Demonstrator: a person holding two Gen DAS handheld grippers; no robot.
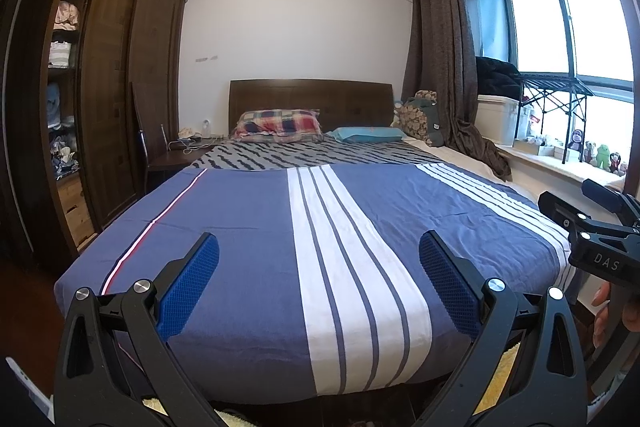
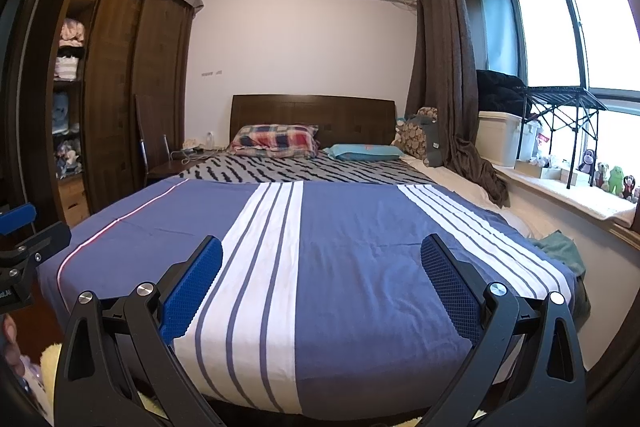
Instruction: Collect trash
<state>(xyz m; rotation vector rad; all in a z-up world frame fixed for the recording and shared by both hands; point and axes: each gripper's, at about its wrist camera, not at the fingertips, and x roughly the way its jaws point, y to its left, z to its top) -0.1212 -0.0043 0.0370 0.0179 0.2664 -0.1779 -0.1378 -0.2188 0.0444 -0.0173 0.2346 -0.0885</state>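
Two grippers, both held at the foot of the bed: your left gripper (image 1: 319, 281) and right gripper (image 2: 321, 283) each have their blue pads spread wide with nothing between them. Just past them lies the blue striped bedspread (image 2: 360, 267), with a green cloth (image 2: 560, 251) bunched at its right edge. Further back sit a plaid pillow (image 1: 278, 123) and the headboard (image 1: 312, 99). Can't spot any trash in either view.

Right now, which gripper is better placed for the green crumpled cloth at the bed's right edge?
Probably right. The right gripper is open, and the green cloth lies beyond its right finger; the left view doesn't show it.
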